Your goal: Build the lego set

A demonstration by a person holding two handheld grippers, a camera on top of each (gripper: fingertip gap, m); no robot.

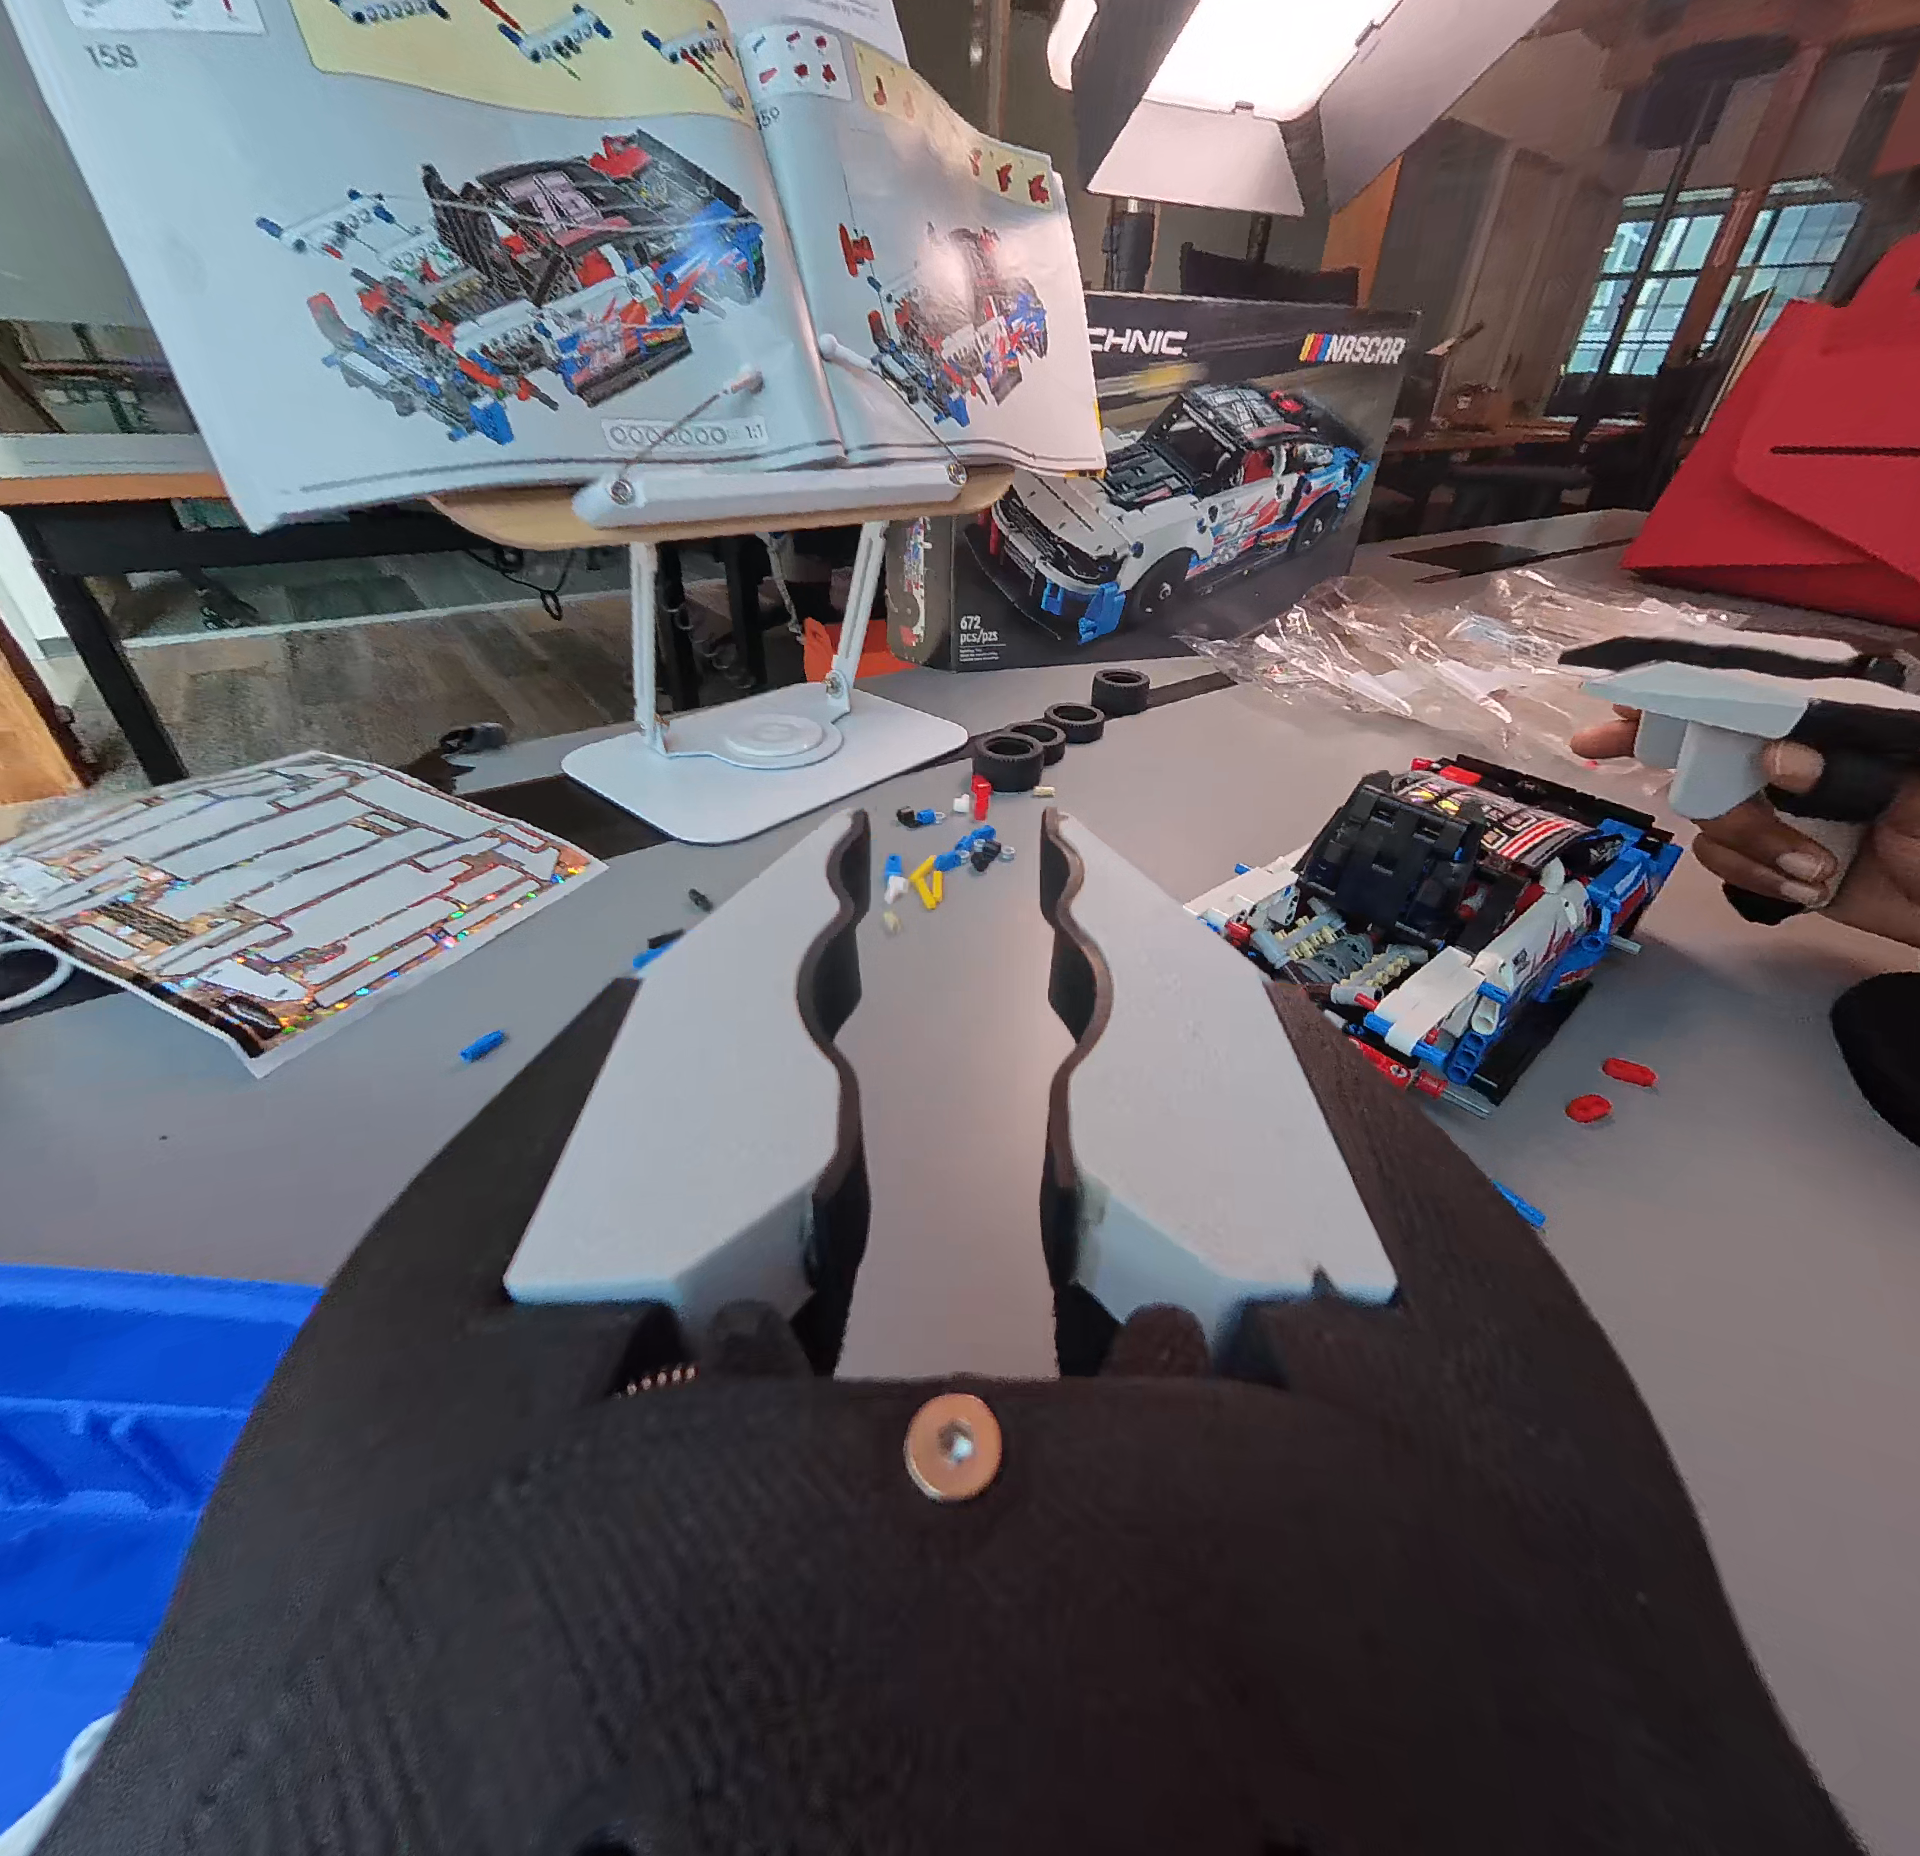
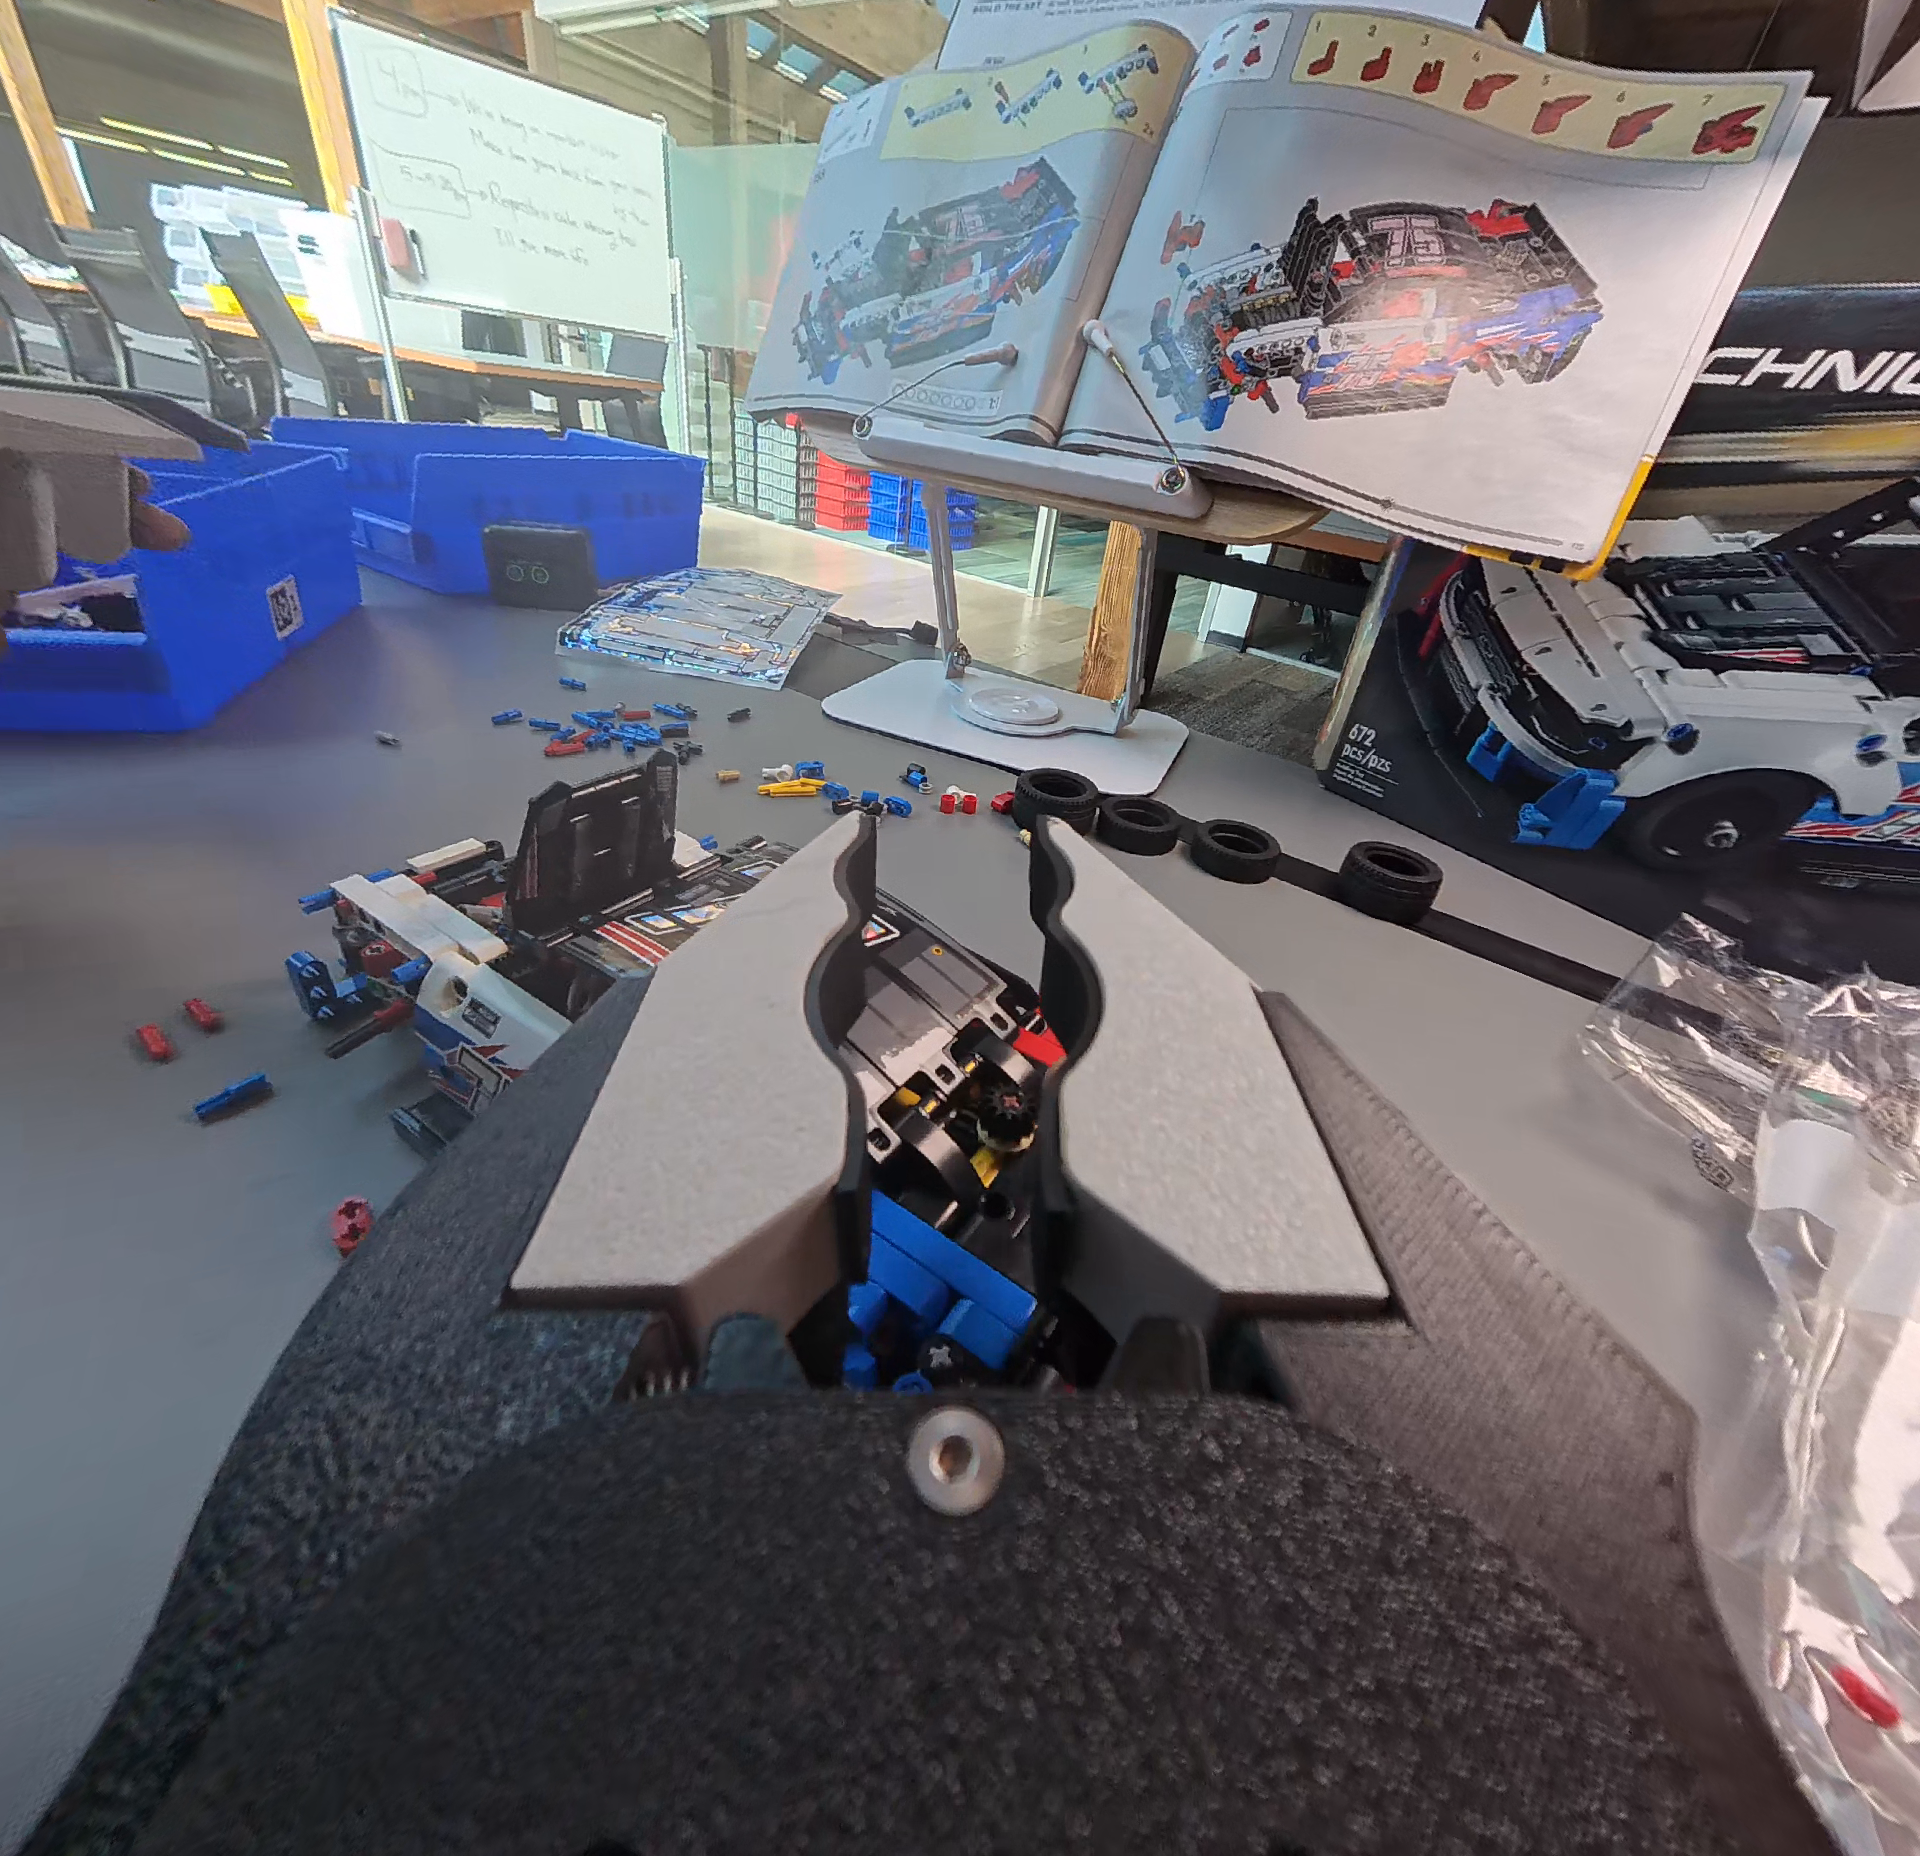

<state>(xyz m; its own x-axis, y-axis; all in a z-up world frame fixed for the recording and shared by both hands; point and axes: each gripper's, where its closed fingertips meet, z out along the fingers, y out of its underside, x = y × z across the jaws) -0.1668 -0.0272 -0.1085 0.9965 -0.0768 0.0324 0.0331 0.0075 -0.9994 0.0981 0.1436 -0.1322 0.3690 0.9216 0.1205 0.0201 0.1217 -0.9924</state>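
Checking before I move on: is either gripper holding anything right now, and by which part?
Nothing is held. The left gripper is open over bare table; the right gripper hangs open above the car model, its jaws apart and not gripping it.

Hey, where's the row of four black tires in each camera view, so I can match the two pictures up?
Left wrist view: the black tires run diagonally just above centre, beyond the left gripper.
Right wrist view: they sit right of centre, in a row past the right gripper.
Shared landmark: the white book stand base, just left of the row in both.
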